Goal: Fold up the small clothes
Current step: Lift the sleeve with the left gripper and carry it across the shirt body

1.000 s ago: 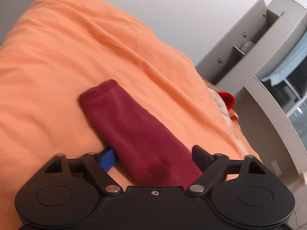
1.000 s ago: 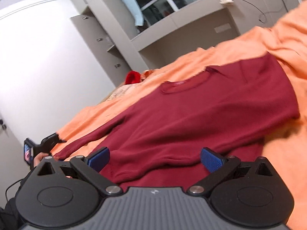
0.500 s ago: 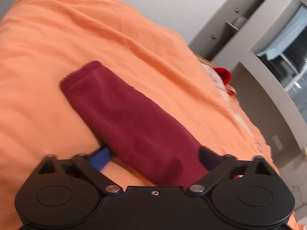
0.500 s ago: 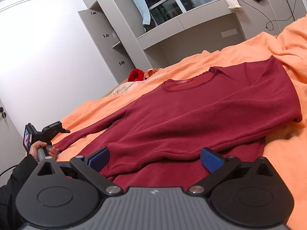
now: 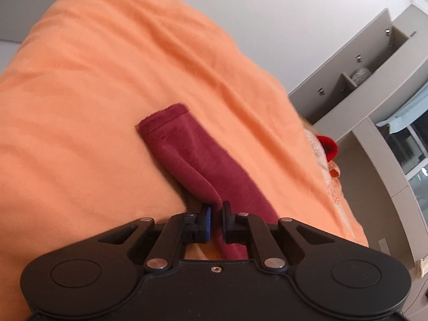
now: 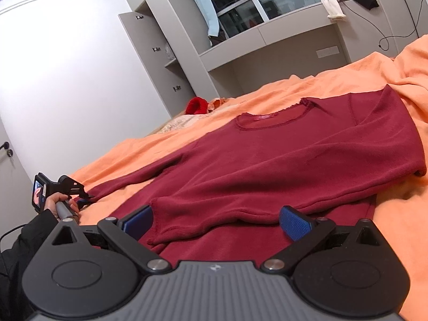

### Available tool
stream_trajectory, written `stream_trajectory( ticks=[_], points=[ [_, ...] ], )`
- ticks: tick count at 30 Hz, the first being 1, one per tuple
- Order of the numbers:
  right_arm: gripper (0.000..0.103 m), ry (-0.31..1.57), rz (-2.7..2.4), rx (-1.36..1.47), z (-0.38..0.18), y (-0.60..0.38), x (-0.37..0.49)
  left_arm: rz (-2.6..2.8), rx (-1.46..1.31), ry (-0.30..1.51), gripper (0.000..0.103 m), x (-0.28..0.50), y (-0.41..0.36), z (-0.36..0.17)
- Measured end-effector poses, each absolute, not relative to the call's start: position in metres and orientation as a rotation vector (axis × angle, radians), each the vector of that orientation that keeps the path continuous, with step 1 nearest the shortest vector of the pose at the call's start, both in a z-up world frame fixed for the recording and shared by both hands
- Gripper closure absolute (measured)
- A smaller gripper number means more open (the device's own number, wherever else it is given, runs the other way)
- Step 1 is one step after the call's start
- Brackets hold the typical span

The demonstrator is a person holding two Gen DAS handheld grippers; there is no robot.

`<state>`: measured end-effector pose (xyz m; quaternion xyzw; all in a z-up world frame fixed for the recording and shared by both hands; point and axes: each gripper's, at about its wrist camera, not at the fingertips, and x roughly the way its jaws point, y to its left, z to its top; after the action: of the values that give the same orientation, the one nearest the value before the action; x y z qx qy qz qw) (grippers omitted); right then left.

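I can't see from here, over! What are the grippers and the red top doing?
Left gripper shut on sleeve. Right gripper open, low over top. Top flat on orange blanket, other sleeve folded across. Nothing blocking.

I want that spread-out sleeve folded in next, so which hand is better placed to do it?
Left. The left tongs are shut on the sleeve; the right tongs are open over the sweater's hem, holding nothing.

We see a dark red long-sleeved sweater spread flat on the orange bed, neckline away from us, one sleeve stretched sideways, the other folded across its body.
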<state>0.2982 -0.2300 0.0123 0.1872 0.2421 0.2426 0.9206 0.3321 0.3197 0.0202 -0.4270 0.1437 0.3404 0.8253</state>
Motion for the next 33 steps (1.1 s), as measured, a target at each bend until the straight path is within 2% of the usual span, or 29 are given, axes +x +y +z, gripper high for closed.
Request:
stream_trajectory(
  ticks=[5,10,16,25,33],
  points=[
    [0.0,0.479,0.5,0.376,0.015,-0.229,0.296,0.666,-0.658,0.202,0.097,0.333,0.279,0.063],
    [0.0,0.45,0.489,0.374,0.021,-0.233,0.29,0.403,-0.374,0.086,0.097,0.331,0.197,0.106],
    [0.0,0.342,0.423,0.349,0.034,-0.25,0.275,0.095,-0.142,0.002,0.097,0.311,0.094,0.125],
    [0.0,0.274,0.305,0.411,0.04,-0.297,0.27,-0.248,0.215,0.119,0.096,0.292,-0.033,0.071],
    [0.0,0.263,0.257,0.467,0.036,-0.316,0.273,-0.384,0.431,0.195,0.096,0.269,-0.072,0.015]
  ],
)
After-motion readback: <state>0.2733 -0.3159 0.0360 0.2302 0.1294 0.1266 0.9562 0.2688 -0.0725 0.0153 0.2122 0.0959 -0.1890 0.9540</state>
